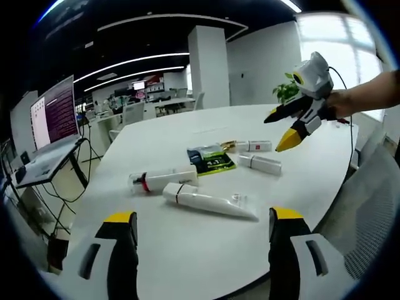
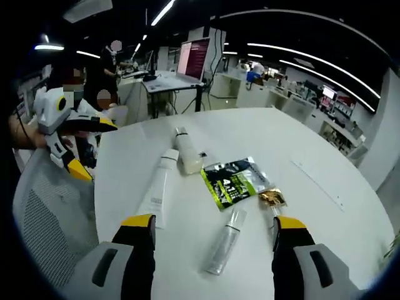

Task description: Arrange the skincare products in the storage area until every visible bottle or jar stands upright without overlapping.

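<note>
— Four skincare pieces and one sachet lie flat on the white table (image 1: 187,250), none upright. Seen along the left gripper (image 1: 203,225), whose yellow-tipped jaws stand wide apart with nothing between them, what comes first from the left?

— Ahead and left of its left jaw, a clear-capped bottle (image 1: 161,180) with a red band, on its side. Just ahead between the jaws, a long white tube (image 1: 209,201) with a dark band, lying crosswise and near the bottle; I cannot tell whether they touch.

— And further right?

— Beyond the tube, the green-and-black sachet (image 1: 211,159) lies flat. Past it to the right, two small white bottles: the far one (image 1: 252,146) with a gold cap, the nearer one (image 1: 260,164) just in front of it. High at the right, a hand holds the right gripper (image 1: 284,128) above the table, jaws parted and empty.

— From the right gripper's own view?

— At far left the left gripper (image 2: 90,147) hangs over a mesh chair (image 2: 44,231), beside the table edge. The right gripper (image 2: 212,231) has its jaws spread, nothing held. Ahead of its left jaw lies the white tube (image 2: 156,190), the capped bottle (image 2: 189,153) touching it at its far end. The sachet (image 2: 234,181) is ahead, centred. A clear small bottle (image 2: 226,240) lies right between the jaws, and the gold-capped one (image 2: 272,200) just ahead of the right jaw.

— Behind all that?

— A laptop (image 2: 190,59) on a stand, people beside it.
</note>
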Demonstrator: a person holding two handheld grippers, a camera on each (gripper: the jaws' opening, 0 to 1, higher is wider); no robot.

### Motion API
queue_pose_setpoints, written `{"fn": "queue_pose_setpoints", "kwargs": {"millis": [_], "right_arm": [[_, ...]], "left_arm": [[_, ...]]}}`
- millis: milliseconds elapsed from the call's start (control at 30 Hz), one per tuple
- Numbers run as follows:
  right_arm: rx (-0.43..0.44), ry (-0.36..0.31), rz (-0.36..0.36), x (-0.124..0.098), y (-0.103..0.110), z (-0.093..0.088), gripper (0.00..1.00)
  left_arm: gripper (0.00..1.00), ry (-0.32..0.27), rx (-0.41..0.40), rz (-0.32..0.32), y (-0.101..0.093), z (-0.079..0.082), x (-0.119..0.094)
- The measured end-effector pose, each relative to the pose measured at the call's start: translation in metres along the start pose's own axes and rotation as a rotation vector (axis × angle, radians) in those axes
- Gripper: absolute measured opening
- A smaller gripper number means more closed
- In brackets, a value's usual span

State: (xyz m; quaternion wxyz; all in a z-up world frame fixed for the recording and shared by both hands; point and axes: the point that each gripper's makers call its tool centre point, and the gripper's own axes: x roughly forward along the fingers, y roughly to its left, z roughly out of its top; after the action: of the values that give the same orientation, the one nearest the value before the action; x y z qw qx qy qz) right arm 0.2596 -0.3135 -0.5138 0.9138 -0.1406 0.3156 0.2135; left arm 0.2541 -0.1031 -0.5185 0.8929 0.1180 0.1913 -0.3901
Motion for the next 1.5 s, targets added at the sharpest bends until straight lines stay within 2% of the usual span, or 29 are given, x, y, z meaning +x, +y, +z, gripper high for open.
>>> {"fn": "queue_pose_setpoints", "kwargs": {"millis": [367,733,1300,1500], "right_arm": [[-0.022,0.005,0.030,0.020,0.002,0.009,0.78],[-0.052,-0.003,0.081,0.042,0.021,0.027,0.77],[-0.103,0.002,0.134,0.073,0.035,0.048,0.76],[-0.116,-0.001,0.147,0.087,0.034,0.053,0.75]], "left_arm": [[0.80,0.007,-0.006,0.001,0.001,-0.001,0.000],[0.80,0.007,-0.009,0.003,0.001,-0.002,0.000],[0.80,-0.004,-0.020,0.010,0.002,0.001,-0.001],[0.80,0.000,-0.018,0.013,0.003,0.000,-0.001]]}}
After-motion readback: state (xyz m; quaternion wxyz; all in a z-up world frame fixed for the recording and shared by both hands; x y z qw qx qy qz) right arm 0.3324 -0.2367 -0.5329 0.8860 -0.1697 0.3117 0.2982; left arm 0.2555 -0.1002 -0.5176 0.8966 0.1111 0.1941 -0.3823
